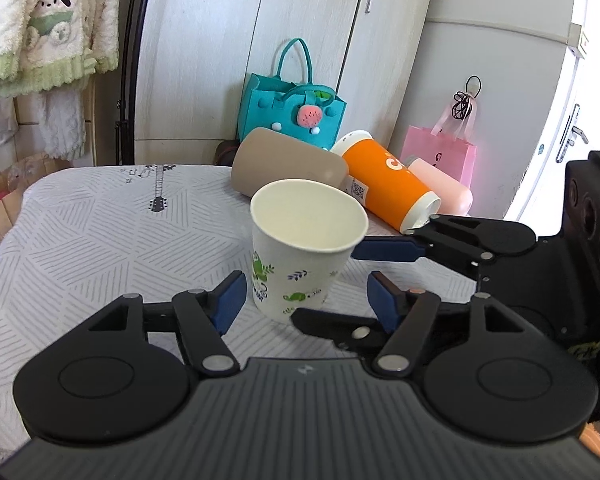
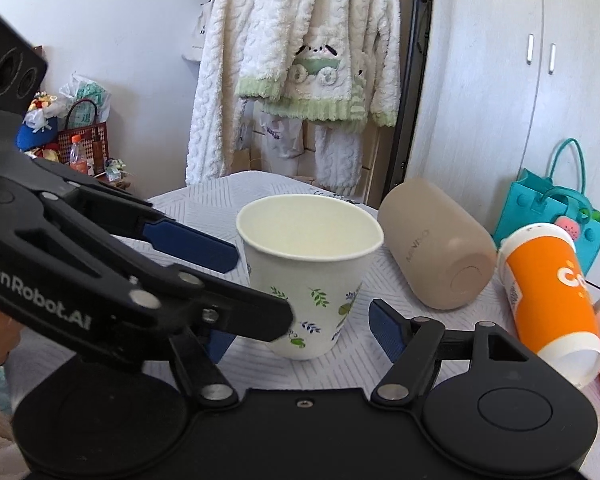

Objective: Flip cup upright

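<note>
A white paper cup (image 1: 300, 248) with green leaf prints stands upright, mouth up, on the patterned tablecloth (image 1: 100, 232); it also shows in the right wrist view (image 2: 312, 280). My left gripper (image 1: 304, 300) is open, its blue pads on either side of the cup's base without touching. My right gripper (image 2: 300, 332) is open too, its pads wide of the cup. In the left wrist view the right gripper (image 1: 440, 240) comes in from the right beside the cup's rim. In the right wrist view the left gripper (image 2: 140, 272) crosses in front from the left.
Behind the cup lie a beige tumbler (image 1: 288, 168), an orange cup (image 1: 388, 184) and a pink cup (image 1: 444, 184) on their sides. A teal bag (image 1: 292, 108) and pink bag (image 1: 440, 152) stand beyond. Robes (image 2: 300, 60) hang by the wardrobe.
</note>
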{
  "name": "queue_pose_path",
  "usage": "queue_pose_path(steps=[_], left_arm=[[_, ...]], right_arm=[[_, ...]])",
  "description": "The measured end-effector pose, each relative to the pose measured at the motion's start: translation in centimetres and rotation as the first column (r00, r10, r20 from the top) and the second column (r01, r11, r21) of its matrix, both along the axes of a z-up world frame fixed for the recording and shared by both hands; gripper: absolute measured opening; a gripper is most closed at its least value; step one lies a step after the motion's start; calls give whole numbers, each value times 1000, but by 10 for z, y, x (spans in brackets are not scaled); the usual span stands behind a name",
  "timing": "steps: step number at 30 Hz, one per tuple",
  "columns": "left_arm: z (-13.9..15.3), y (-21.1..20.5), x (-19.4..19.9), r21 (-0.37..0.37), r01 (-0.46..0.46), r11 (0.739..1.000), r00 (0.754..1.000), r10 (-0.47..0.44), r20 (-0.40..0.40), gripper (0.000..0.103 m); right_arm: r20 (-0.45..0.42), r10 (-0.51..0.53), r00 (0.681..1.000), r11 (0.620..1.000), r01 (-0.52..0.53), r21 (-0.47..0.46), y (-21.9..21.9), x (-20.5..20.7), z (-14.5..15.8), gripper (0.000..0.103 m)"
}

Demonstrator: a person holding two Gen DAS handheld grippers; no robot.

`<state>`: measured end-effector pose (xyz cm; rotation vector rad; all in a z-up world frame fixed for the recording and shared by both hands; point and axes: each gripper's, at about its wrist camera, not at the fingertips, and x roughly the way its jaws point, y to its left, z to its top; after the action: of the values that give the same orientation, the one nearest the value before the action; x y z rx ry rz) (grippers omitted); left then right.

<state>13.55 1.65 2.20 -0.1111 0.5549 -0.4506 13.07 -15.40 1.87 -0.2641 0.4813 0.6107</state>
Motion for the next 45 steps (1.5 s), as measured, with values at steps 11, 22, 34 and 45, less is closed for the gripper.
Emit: queue_pose_path(steps=[11,22,34,45], left_arm=[[35,3,-51,32,-63,997,995,61,76,76],[47,-2,-113,33,-101,994,984,95,151,82],[28,1,-151,58,-196,979,969,185,162,84],[25,4,-159,49,-208,977,964,197,180,93]], right_arm=[[75,-85,994,995,81,55,-24,-56,29,76],[135,-170,976,984,160,81,-34,-115,44,83],[114,-306,945,945,287,153,-50,-163,34,84],[154,-454,878,884,421,205,-55,-179,34,95]])
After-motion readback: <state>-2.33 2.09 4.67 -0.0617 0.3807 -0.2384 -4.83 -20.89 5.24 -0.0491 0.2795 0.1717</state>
